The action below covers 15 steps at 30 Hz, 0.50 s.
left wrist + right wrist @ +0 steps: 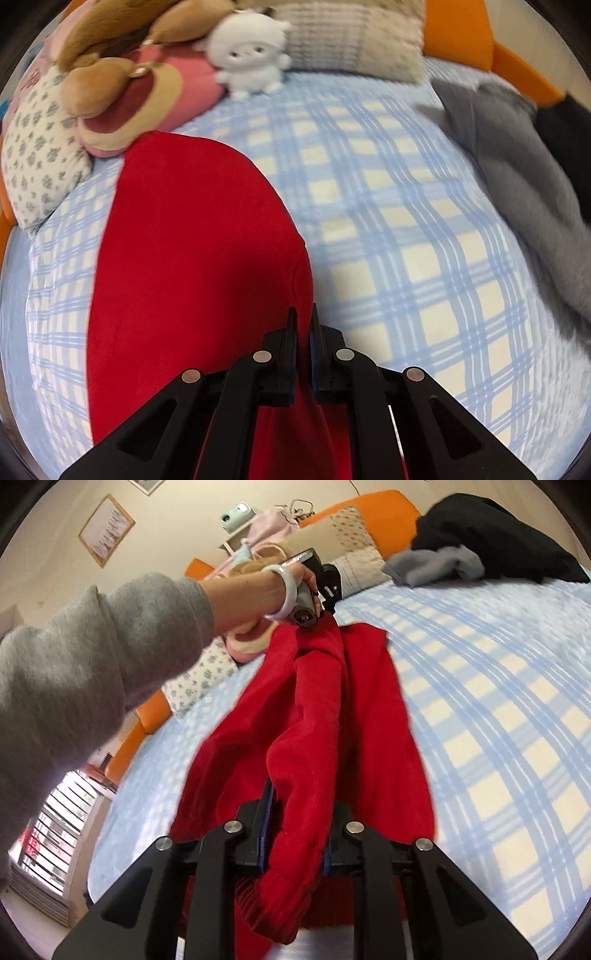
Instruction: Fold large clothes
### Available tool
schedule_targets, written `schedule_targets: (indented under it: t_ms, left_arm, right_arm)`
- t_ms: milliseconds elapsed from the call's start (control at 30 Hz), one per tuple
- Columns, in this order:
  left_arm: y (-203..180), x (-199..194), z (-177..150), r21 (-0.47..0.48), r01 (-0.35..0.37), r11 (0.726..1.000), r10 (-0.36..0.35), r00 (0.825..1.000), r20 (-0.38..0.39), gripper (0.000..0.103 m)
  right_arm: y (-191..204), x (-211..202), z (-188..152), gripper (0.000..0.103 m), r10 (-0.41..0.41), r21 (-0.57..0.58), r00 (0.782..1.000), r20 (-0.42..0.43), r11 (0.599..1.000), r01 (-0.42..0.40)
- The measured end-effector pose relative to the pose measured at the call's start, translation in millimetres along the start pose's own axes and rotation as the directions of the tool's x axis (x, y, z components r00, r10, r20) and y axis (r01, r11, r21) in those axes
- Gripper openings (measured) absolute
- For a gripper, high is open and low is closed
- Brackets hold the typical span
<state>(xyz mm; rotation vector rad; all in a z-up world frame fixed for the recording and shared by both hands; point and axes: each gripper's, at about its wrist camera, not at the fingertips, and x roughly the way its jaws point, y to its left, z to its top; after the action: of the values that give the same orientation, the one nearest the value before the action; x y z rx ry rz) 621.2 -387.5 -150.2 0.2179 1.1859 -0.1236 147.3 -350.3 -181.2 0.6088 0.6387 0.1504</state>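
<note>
A bed (388,221) covered in a blue-and-cream checked sheet fills both views, and on it lies the red garment (192,258), the largest loose thing here. It is a bright, solid red with a fine ribbed, corduroy-like pile that shows in the right wrist view; part of it spreads flat on the sheet with a rounded far edge, while a long fold of it is lifted off the bed and stretched between the two grippers. A grey garment (524,177) lies rumpled toward the far right side of the bed, touching a black garment (491,535) beside it. At the head of the bed sit pillows and soft toys, among them a small white plush toy (251,55). The right gripper (295,812) has its jaws pinching a thick bunched fold of the red cloth. The left gripper (303,325) has its jaws drawn close together on a thin edge of the same cloth.
</note>
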Motion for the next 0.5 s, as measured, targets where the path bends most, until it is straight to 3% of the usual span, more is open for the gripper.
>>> schedule_targets:
  t_ms: [133,233,267,400,500]
  left_arm:
    - [-18.9,-6.5,-2.0,0.028,0.064,0.998,-0.064,0.998,0.017,0.039]
    - [-20.6,-34.9,-1.3,0.024,0.234,0.972,-0.235,0.97,0.061,0.051]
    - [-23.6,-46.7,-1.3,0.044,0.244,0.969,-0.247,0.966,0.077,0.058]
    - [-30.3,-109.4,-7.3,0.17,0.225,0.959,-0.251,0.956,0.152,0.06]
    - [-20.9,-143.5,-23.2,0.236,0.213,0.948,-0.259,0.949,0.18,0.066]
  right_arm:
    - [-13.0,9.0,-10.5,0.021,-0.02,0.021,0.999,-0.038,1.0,0.021]
    - [-15.9,8.2,-10.6,0.029,-0.051,0.008,0.998,-0.038,0.999,0.051]
    - [-15.3,7.1,-9.7,0.035,-0.067,-0.009,0.997,-0.04,0.998,0.067]
    - [-19.3,-3.5,-6.2,0.049,-0.118,-0.036,0.993,-0.022,0.992,0.117]
    - [-23.4,-19.5,-3.6,0.051,-0.144,-0.05,0.99,-0.007,0.988,0.143]
